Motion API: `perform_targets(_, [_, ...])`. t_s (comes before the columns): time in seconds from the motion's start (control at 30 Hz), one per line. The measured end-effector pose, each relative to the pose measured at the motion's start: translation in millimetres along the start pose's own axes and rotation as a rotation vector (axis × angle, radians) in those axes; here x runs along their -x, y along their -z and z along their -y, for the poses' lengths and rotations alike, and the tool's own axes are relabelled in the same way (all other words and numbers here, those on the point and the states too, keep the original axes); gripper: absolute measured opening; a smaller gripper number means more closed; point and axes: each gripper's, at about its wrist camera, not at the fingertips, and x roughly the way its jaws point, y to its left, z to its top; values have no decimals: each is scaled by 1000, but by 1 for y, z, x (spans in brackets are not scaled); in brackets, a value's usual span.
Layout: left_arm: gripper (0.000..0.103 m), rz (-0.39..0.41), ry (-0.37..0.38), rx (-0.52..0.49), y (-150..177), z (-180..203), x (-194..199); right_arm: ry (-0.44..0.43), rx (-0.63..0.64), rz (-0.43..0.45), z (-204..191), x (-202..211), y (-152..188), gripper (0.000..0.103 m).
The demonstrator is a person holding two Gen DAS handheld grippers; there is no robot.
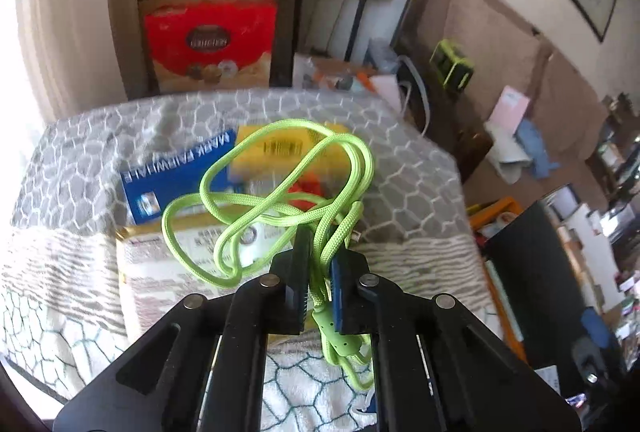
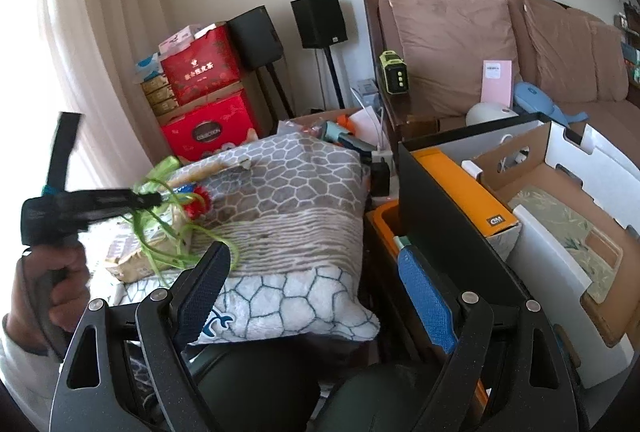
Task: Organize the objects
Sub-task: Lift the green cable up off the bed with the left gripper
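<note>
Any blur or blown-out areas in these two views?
Left wrist view: background boxes motion-smeared, green cord sharper, left edge overexposed. Right wrist view: left gripper blurred, curtain side blown out, sofa crisp.

The green cord (image 1: 280, 200) is braided cloth, rough and matt. The left tool (image 1: 318, 264) is matt black plastic with dull metal pins; one finger pad (image 1: 338, 296) is ribbed blue rubber. The blanket (image 1: 400, 172) underneath is fuzzy fleece. The blue book (image 1: 176, 184) has a glossy cover. The cardboard box (image 2: 516, 168) is plain matt paperboard.
</note>
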Motion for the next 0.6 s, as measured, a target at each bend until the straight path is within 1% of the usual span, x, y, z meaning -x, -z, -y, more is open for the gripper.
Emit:
perform_targets(0.17, [8, 55, 42, -2, -14, -5, 30, -2, -4, 13, 0, 5, -1, 88])
perform_targets(0.3, [8, 147, 66, 3, -26, -13, 67, -6, -2, 8, -1, 3, -1, 88])
perform_targets(0.37, [8, 227, 66, 4, -34, -20, 93, -9, -3, 0, -2, 1, 0, 88])
perform_targets(0.43, [8, 296, 55, 2, -39, -25, 112, -11, -2, -4, -3, 0, 2, 88])
perform_targets(0.47, [8, 344, 28, -7, -40, -28, 124, -12, 0, -3, -5, 1, 2, 88])
perform_targets(0.5, [8, 373, -1, -20, -41, -31, 130, -13, 3, -3, -6, 1, 2, 88])
perform_targets(0.53, [8, 391, -35, -35, -41, -33, 133, -15, 7, -4, -8, 0, 3, 88])
perform_targets(0.57, [8, 394, -56, -40, -40, -38, 133, -17, 9, -5, -9, 0, 3, 88])
perform_targets(0.6, [8, 381, -52, -31, -39, -45, 131, -21, 11, -5, -10, 0, 4, 88])
